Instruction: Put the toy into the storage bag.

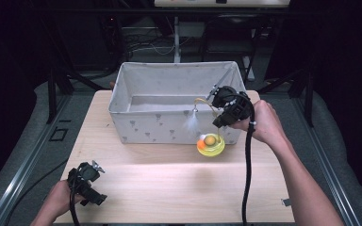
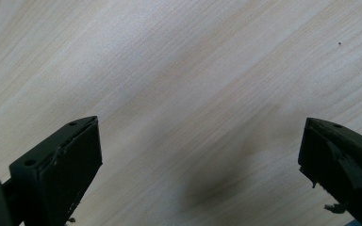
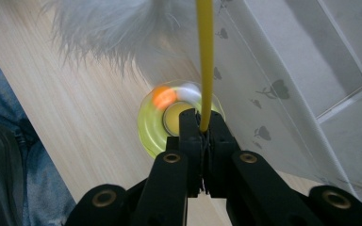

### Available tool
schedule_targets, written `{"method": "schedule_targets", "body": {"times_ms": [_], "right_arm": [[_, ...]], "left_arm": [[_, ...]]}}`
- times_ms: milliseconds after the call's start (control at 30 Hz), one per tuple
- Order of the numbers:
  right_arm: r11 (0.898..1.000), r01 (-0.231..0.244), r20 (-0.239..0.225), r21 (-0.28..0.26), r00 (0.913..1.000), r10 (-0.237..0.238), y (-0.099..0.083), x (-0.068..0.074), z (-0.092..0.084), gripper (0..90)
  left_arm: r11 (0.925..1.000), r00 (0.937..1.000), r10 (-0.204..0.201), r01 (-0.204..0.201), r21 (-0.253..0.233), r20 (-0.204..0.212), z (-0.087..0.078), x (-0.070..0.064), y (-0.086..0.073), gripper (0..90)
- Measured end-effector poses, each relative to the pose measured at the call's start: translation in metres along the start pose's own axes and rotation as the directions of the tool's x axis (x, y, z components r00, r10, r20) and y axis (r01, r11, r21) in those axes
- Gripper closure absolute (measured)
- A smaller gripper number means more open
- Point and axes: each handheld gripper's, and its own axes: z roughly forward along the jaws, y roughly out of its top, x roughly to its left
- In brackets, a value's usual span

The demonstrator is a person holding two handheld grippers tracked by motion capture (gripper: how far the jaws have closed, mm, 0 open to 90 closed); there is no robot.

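Pale wood table [image 1: 136, 188] at centre, grain running side to side, bright band of light across near half. Grey floor [image 1: 26, 141] around it, darker toward 9 and 3 o'clock. Metal rail [image 1: 21, 181] along floor from 7 toward 9 o'clock. Black frame legs [image 1: 52, 94] at 10 o'clock, matching struts at 2 o'clock. White post [image 1: 176, 40] at 12 o'clock, loose cables [image 1: 146, 44] on floor beside it. Pale shelf edge [image 1: 221, 3] along top. Room beyond dark, walls not discernible.
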Motion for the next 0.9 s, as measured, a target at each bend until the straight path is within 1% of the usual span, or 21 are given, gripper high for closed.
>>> {"method": "schedule_targets", "body": {"times_ms": [733,900], "right_arm": [[1.000,-0.004,0.017,-0.030,0.9998,0.005,0.018,-0.008,-0.034,88.3],[0.999,-0.003,0.016,-0.046,0.9999,0.003,0.021,-0.010,-0.039,88.4]], "left_arm": [[1.0000,1.0000,0.003,-0.003,0.001,0.002,0.000,0.000,0.000,0.4],[1.0000,1.0000,0.004,-0.004,0.003,0.003,0.000,0.000,0.000,0.4]]}}
